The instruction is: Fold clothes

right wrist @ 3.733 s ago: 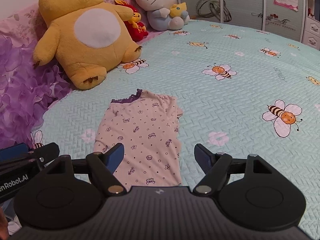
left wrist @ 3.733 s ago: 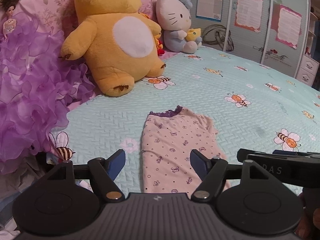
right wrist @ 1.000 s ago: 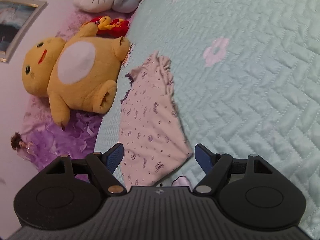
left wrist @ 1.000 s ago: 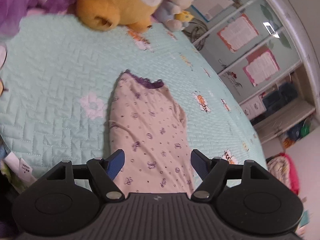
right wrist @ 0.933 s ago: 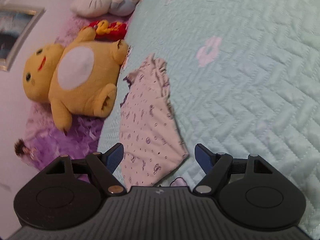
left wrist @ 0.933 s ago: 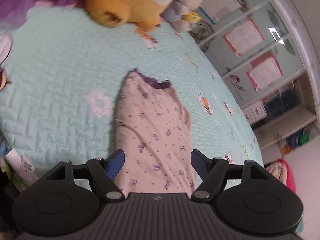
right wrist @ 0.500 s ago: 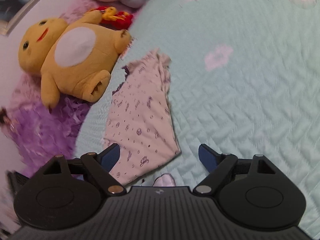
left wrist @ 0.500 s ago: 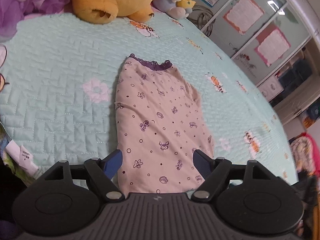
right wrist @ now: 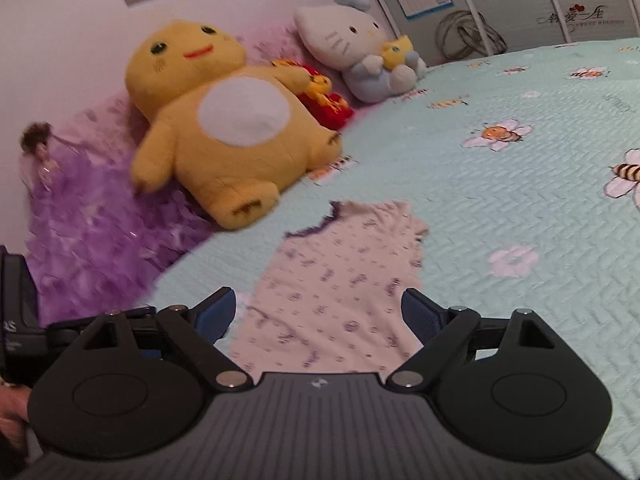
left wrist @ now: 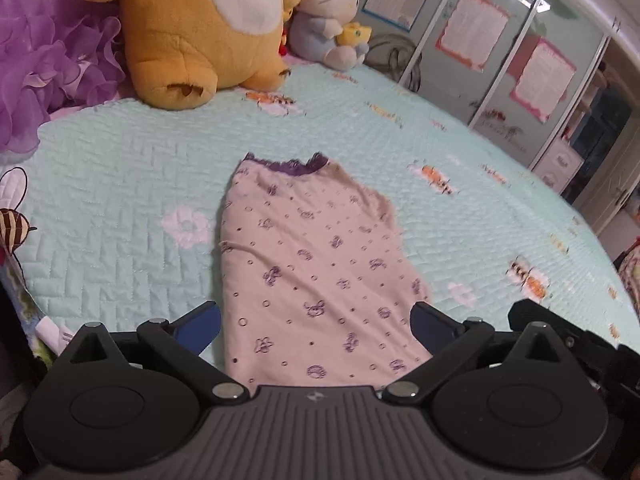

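A pink patterned garment (left wrist: 316,272) with purple lace trim lies folded lengthwise on the mint quilted bedspread (left wrist: 120,184); in the right wrist view the garment (right wrist: 340,292) runs away from the camera. My left gripper (left wrist: 316,326) hovers over its near end, jaws opening wide, nothing gripped between them. My right gripper (right wrist: 320,316) sits above the same near end, jaws also opening, pads clear of the cloth. The right tool's body shows at the right edge of the left wrist view.
A yellow plush (right wrist: 228,120), a white cat plush (right wrist: 360,52) and a red toy (right wrist: 328,96) sit at the bed's head. A purple ruffled doll dress (right wrist: 92,216) lies left. Wardrobe doors (left wrist: 480,52) stand beyond the bed.
Both cameras rolled back toward level and pulled away from the garment. Both pairs of jaws spread wider. The garment stays flat on the bed.
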`<state>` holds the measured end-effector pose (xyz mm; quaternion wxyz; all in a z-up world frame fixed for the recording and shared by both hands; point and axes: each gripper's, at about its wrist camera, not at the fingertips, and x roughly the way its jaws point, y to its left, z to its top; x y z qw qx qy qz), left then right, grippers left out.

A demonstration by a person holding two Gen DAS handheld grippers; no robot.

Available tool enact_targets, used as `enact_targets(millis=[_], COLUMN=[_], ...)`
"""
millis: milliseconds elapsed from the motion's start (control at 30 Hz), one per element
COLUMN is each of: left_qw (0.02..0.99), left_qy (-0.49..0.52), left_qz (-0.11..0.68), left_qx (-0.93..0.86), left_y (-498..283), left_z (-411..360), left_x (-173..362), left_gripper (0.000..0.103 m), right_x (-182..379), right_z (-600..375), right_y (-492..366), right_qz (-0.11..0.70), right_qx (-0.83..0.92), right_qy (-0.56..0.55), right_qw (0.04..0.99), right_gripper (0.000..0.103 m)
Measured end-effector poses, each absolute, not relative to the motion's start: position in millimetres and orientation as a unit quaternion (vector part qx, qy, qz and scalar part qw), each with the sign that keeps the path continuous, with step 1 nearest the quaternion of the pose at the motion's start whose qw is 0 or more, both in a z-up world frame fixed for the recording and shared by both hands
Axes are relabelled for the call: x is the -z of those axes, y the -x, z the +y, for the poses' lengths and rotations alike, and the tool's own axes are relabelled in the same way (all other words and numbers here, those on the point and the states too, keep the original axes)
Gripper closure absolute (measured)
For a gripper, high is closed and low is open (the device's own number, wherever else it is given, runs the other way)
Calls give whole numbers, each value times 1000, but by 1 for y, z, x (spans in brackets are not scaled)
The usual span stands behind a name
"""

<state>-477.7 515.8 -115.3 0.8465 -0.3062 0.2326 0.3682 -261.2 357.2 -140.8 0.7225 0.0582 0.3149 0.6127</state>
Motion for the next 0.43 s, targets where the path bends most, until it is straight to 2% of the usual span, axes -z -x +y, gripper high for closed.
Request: enact_targets(millis=[33, 200, 433], left_qw=[849, 855, 842], left_qy=[309, 305, 281], left_qz=[222, 195, 216], left_qx=[-367, -371, -407], left_y=[479, 477, 467], left_z=[514, 505, 495], left_x=[115, 115, 110], left_gripper=[0, 0, 0], right_x=[140, 138, 133], right_z=[357, 350, 361], right_y=[261, 260, 274], right_qz=[315, 306, 297], right_qx=[-614, -623, -621], right_qy=[-62, -106, -73], right_qw=[721, 712, 722], right_gripper=[0, 1, 1])
